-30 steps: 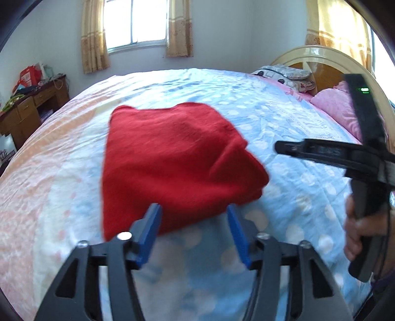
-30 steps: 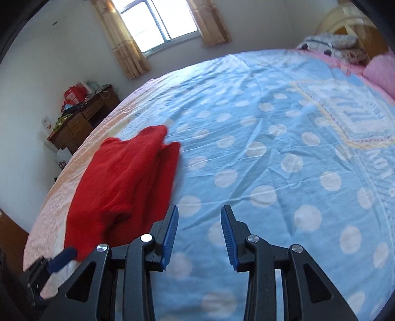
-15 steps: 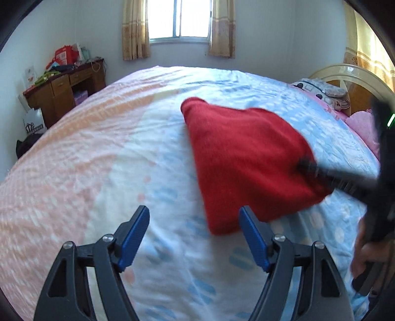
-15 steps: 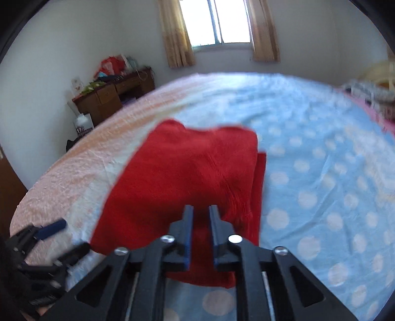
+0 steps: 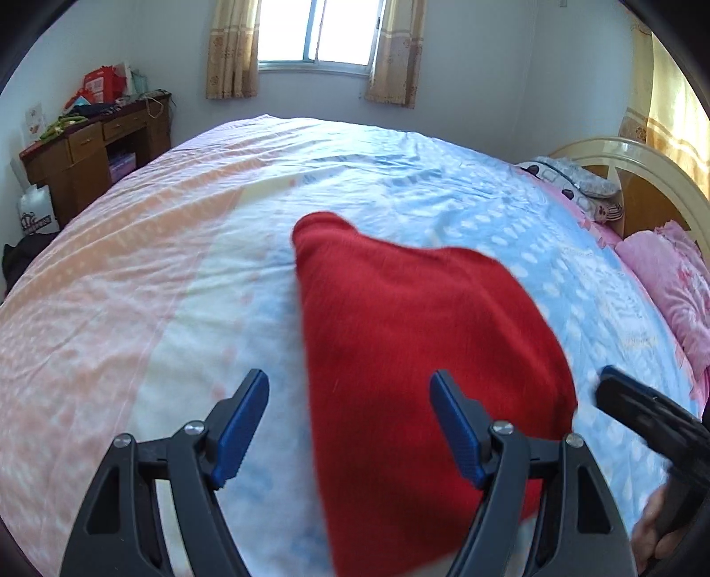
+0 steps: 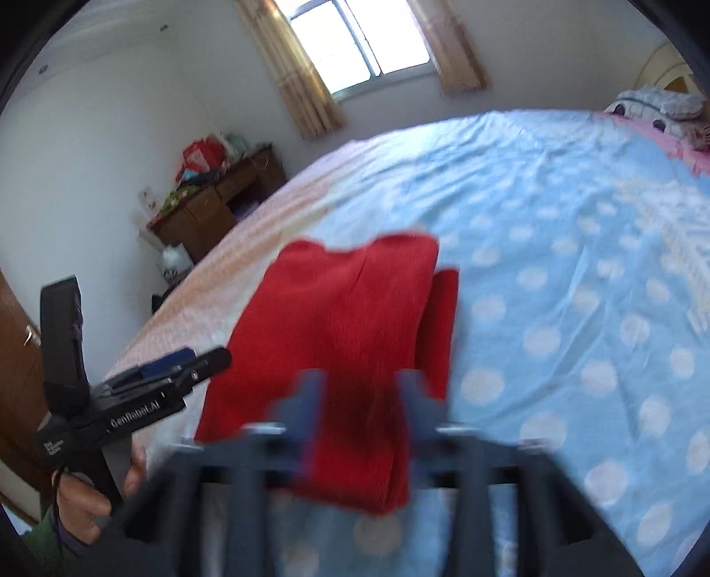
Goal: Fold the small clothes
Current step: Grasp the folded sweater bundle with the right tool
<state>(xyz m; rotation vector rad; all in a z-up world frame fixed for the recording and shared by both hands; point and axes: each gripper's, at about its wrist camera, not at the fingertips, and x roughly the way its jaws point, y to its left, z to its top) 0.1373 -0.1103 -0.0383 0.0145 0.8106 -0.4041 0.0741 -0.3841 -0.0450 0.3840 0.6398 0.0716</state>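
A folded red knitted garment (image 5: 417,355) lies flat on the bed; it also shows in the right wrist view (image 6: 350,337). My left gripper (image 5: 350,426) is open and empty, with its fingers straddling the garment's near left edge just above it. My right gripper (image 6: 359,408) is blurred by motion; its jaws stand apart over the garment's near edge with red cloth seen between them. The right gripper also shows in the left wrist view (image 5: 643,408) at the garment's right side, and the left gripper shows in the right wrist view (image 6: 177,368) at its left side.
The bed (image 5: 133,310) has a pink and blue polka-dot cover. Pink pillows (image 5: 679,288) and a headboard (image 5: 643,177) are at the right. A wooden desk (image 5: 88,146) with clutter stands by the far left wall under a curtained window (image 5: 319,31).
My right gripper was nearly shut half a second ago and its jaws now stand apart. Both grippers have shifted around the garment, which stays flat on the bed.
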